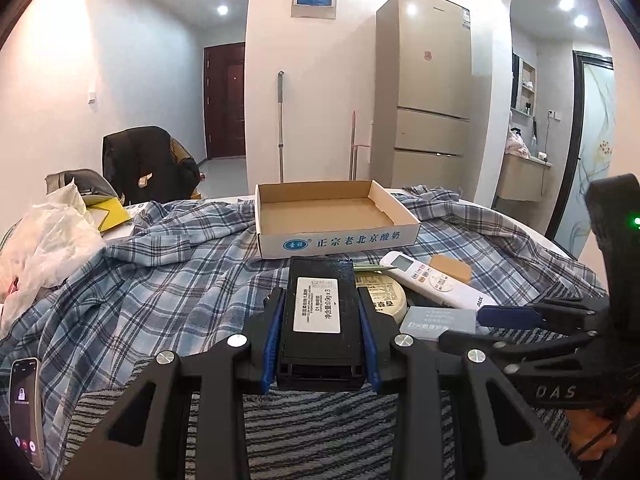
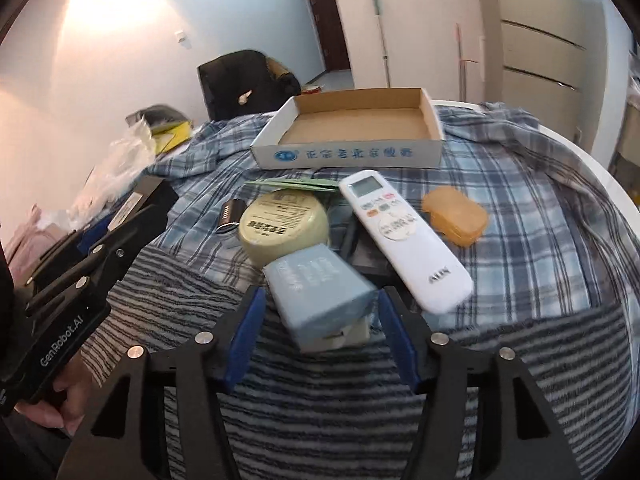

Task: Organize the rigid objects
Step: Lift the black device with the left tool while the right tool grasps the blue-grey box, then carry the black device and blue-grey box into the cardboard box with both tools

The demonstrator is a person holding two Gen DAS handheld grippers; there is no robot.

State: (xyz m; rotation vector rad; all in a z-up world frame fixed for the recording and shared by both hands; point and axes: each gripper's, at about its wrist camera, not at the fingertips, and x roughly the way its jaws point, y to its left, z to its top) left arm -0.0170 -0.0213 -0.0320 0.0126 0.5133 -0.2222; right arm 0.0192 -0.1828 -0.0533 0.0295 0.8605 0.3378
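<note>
Tools level: left tool [image 1: 322, 344] grips black box [image 1: 318, 320], right tool [image 2: 320, 336] spread around blue box [image 2: 320, 296].

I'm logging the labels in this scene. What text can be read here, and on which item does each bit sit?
"正宗老北京酸奶": front wall of the cardboard tray.
"AUX": lower end of the white remote.
"净含量0.9g×3": white label on the black box in the left claw; the rest is too small.
"GenRobot.AI": left claw's body, right wrist view.
"DAS": right claw's body, left wrist view.
Round tin, blue box: blurred.

left gripper [image 1: 322, 344] clamped, right gripper [image 2: 318, 336] (spread) wide
</note>
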